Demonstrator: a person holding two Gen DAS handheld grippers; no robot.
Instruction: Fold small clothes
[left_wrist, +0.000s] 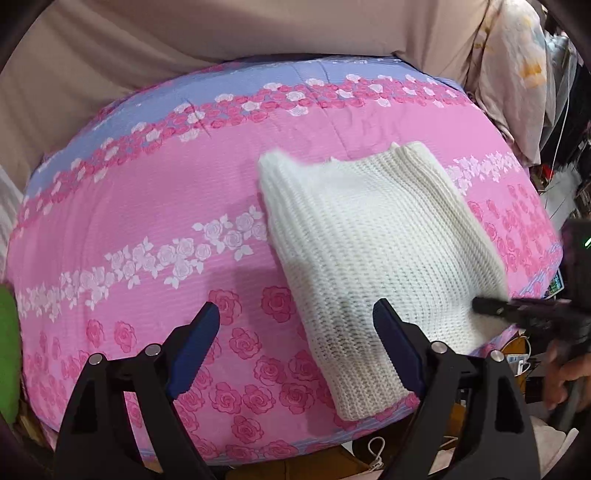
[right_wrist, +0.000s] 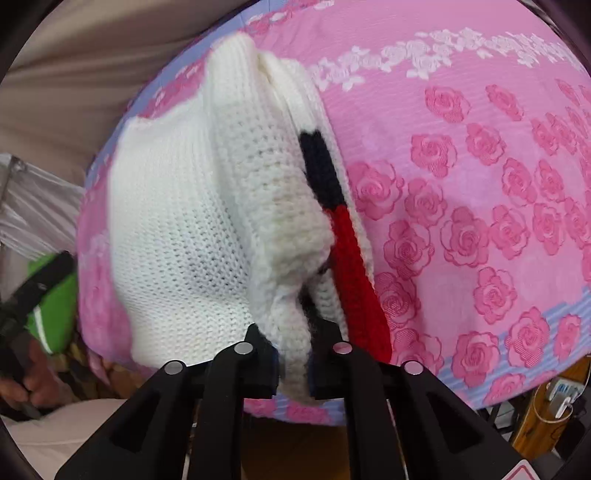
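- The white knitted sweater (left_wrist: 373, 254) lies partly folded on the pink rose-print bedspread (left_wrist: 155, 206), near the bedspread's close edge and toward its right side as the left wrist camera sees it.
- Its body is laid flat on the bedspread, probably so that the next fold has a smooth base to land on.
- The right gripper (right_wrist: 293, 363) is pinched on a bunched edge of the sweater at the bedspread's near edge; I judge that it holds the layers together to carry that edge over.
- A black and red knitted patch (right_wrist: 343, 236) shows in the raised fold, on the side of the sweater facing the roses.
- The left gripper (left_wrist: 295, 339) hangs over the sweater's near corner with its jaws wide apart and nothing between them, likely freed to take a new hold.
- Hard to make out: how many layers the right gripper pinches, since its fingers cover the spot.
- The sweater's sleeves and neckline are tucked out of sight, so how far the folding has got is a guess.
- A green thing (right_wrist: 55, 295) beside the bedspread's left edge is cut off; a hand (right_wrist: 26, 384) below it is blurred.
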